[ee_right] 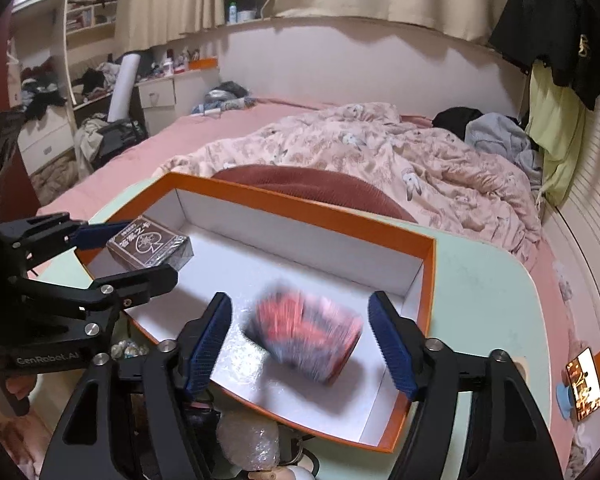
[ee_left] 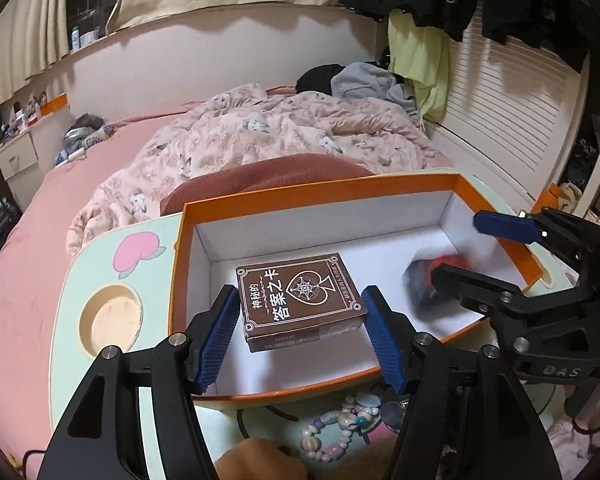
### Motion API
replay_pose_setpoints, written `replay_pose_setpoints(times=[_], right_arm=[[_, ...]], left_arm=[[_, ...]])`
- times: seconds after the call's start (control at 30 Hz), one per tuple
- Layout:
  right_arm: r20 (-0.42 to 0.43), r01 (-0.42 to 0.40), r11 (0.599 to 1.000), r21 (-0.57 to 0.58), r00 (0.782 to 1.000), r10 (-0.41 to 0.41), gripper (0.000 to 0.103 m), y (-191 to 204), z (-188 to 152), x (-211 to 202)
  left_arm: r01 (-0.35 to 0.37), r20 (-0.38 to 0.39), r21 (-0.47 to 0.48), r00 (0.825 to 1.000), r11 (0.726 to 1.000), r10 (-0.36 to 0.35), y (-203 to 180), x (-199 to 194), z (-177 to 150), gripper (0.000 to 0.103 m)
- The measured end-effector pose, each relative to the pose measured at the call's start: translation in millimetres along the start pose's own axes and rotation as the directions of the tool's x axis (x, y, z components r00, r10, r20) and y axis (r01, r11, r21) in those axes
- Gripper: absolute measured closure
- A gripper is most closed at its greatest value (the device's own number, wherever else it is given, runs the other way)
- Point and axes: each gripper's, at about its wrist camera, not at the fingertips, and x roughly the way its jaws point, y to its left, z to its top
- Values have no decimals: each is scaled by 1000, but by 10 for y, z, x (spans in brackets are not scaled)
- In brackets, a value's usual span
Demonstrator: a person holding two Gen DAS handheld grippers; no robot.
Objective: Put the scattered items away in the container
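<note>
Over a pale green surface (ee_left: 80,264) set against a bed, two hand-held grippers work above an orange-rimmed container (ee_left: 320,188) with a white floor. Nearest the lens, outside the box's front wall, a string of pastel beads (ee_left: 332,428) lies on the surface, not yet put away; loose and light by the look of it, it would likely slip through a pinch at one bead and is better gathered where the strands bunch. A crinkled, foil-like ball (ee_right: 248,436) sits beside it, apparently soft enough to crush. The left gripper (ee_left: 300,328) has its blue pads against the two long sides of a brown card deck box (ee_left: 300,296), holding it at the container's left end; whether it rests on the floor or hangs just above cannot be told. The box looks stiff and light with a glossy wrap, so a flat squeeze across its sides seems the safest hold. The right gripper (ee_right: 300,340) stands wide, its pads clear of a red-and-dark item (ee_right: 304,336) that shows only as a blur between them over the container's right half; its make is too smeared to judge, though it reads as a small, firm pack. Beyond the far rim lie a rust-coloured cushion (ee_left: 268,176) and a rumpled pink quilt (ee_left: 284,128).
</note>
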Motion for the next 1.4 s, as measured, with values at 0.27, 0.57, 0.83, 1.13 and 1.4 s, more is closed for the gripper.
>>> replay_pose_setpoints(times=[0.27,0.57,0.83,1.13,1.4], right_arm=[[46,-6,1000,0,999,6,20,12,-13,-217],[65,-56,998,34,996,54,20,17,-227,-591],[-19,-81,993,82,996,82,19,-31,-743,-817],[-159,-21,994,109,987,38,9,-125,-1172,-591],[-165,40,999,24,986,-35,0,-35,-1225,-496]], left_arm=[[11,35,11,999,1000,-11,-43,-186,-46,28],[46,111,7,993,999,-46,-95,-611,-144,21],[27,50,-18,998,999,-27,-108,-841,-730,21],[-11,-91,-2,996,1000,11,-178,-581,-1274,20],[-29,-65,-15,997,999,28,-153,-580,-1318,14]])
